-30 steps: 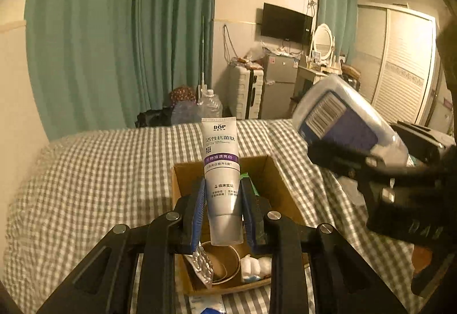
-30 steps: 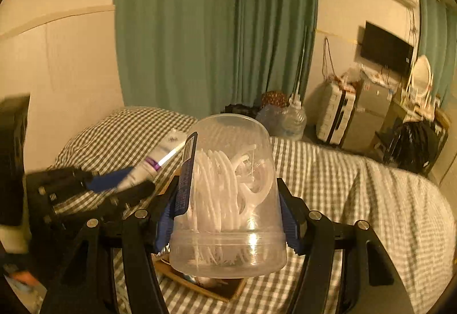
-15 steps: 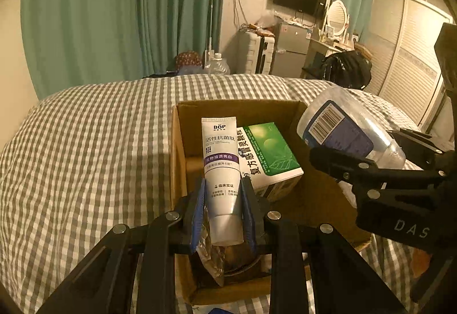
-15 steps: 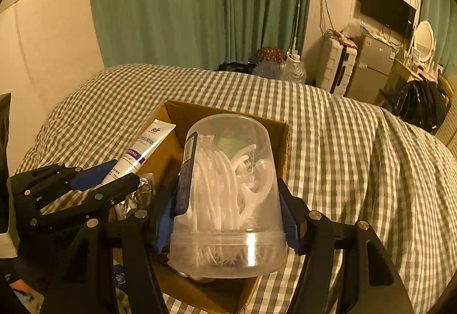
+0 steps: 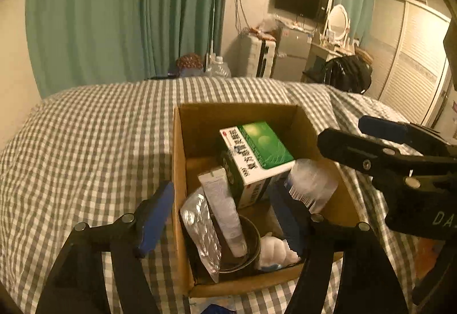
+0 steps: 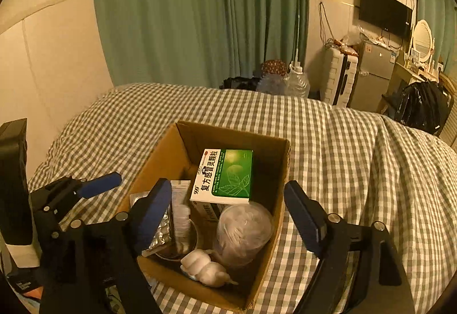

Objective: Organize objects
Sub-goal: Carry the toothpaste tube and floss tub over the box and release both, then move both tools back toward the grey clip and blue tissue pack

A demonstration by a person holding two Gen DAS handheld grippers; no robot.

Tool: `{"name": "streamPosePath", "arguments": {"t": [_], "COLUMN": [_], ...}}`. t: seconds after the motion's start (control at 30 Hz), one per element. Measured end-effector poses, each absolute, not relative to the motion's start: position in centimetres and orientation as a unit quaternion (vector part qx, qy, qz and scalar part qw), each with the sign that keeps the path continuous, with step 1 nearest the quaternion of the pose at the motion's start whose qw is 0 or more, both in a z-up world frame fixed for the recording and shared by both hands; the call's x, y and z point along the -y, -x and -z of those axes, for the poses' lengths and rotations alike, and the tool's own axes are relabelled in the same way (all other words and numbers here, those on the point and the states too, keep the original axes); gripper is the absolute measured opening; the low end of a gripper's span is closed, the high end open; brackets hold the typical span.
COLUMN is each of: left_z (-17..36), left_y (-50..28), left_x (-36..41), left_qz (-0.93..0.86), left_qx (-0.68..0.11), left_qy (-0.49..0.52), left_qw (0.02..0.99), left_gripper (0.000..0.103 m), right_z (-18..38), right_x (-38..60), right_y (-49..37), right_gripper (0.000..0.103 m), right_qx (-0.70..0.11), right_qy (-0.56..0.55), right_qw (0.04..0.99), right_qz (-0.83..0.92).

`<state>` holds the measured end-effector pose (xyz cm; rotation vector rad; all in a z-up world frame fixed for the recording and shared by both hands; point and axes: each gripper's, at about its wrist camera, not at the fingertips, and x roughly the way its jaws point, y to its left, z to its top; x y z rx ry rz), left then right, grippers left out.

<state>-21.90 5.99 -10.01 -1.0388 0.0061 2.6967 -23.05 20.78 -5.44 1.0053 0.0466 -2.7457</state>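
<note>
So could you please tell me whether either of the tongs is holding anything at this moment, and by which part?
Nothing is held. The left tongs and right tongs both stand open above the cardboard box.

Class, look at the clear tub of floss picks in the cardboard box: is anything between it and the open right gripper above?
Nothing visible. The tub of floss picks lies uncovered in the cardboard box, with the right gripper open directly above it; the green medicine box sits just behind.

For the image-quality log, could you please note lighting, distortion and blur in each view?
Left wrist view: dim amber light, strong fisheye bending, black vignette corners; the clear jar looks smeared. Right wrist view: same warm cast; the cardboard box interior is shadowed, and the green medicine box print stays legible.
</note>
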Motion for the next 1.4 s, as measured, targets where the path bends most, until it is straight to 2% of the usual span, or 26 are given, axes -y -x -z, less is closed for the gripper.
{"name": "streamPosePath", "arguments": {"t": [0.13,0.27,0.37,0.6,0.77,0.97,1.2,1.4], "left_z": [8.5,6.2,4.6,2.0,1.4,5.4,13.2,17.7], "left_y": [20.8,18.7,16.9,12.7,10.0,8.7,9.0,9.9], "left_x": [-5.4,-5.3,-5.0,-2.7,-0.8,0.6,0.3,-0.7], "left_qz": [-0.932,-0.941,-0.949,-0.954,-0.958,-0.95,-0.921,-0.895], "left_qx": [0.0,-0.009,-0.015,0.01,0.031,0.049,0.033,-0.001], "left_qy": [0.342,0.318,0.301,0.293,0.283,0.31,0.387,0.444], "left_qw": [0.119,0.117,0.092,0.058,0.02,0.0,-0.027,-0.048], "left_gripper": [0.095,0.103,0.103,0.103,0.103,0.103,0.103,0.103], "right_z": [4.0,1.6,-0.2,-3.3,-3.0,0.8,8.1,11.5], "right_x": [-21.0,-21.3,-21.3,-21.3,-20.8,-20.2,-20.8,-20.1], "right_y": [21.6,19.5,17.7,13.4,11.2,10.2,10.8,11.8], "right_gripper": [0.09,0.095,0.102,0.103,0.103,0.103,0.103,0.103], "right_qx": [-0.014,-0.011,-0.014,-0.03,-0.053,-0.064,-0.058,-0.089], "right_qy": [-0.326,-0.296,-0.277,-0.25,-0.243,-0.272,-0.335,-0.364], "right_qw": [0.117,0.123,0.125,0.141,0.135,0.139,0.129,0.106], "right_qz": [0.938,0.947,0.953,0.957,0.959,0.95,0.932,0.921]}}
